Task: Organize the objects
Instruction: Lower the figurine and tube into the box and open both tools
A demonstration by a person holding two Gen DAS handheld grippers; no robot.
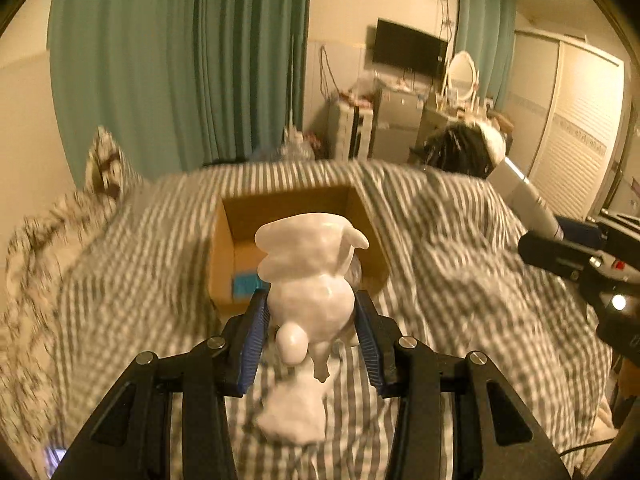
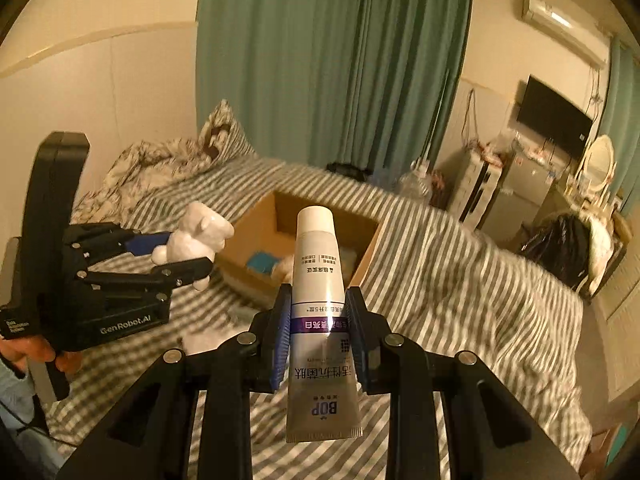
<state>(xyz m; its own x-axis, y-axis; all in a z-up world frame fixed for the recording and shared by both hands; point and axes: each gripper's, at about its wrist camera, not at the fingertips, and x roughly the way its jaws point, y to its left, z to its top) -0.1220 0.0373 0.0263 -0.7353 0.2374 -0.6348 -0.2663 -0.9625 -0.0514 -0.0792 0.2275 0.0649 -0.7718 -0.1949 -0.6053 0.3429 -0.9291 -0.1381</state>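
Note:
My left gripper (image 1: pixel 310 304) is shut on a white ceramic bear figurine (image 1: pixel 308 276) and holds it above the striped bed, just in front of an open cardboard box (image 1: pixel 224 256). The right wrist view shows that gripper (image 2: pixel 188 256) with the figurine (image 2: pixel 196 236) left of the box (image 2: pixel 368 256). My right gripper (image 2: pixel 318 304) is shut on a white BOP tube (image 2: pixel 318 280), cap pointing toward the box. A blue item (image 2: pixel 262 262) and a pale item lie inside the box. The tube also shows at the right in the left wrist view (image 1: pixel 528 196).
A white crumpled lump (image 1: pixel 294 412) lies on the striped bedspread (image 1: pixel 460 280) under the left gripper. A rumpled quilt and pillow (image 2: pixel 168 168) sit at the bed's far left. Green curtains (image 2: pixel 332 60), a cluttered dresser (image 2: pixel 520 184) and a wardrobe (image 1: pixel 576 128) stand beyond the bed.

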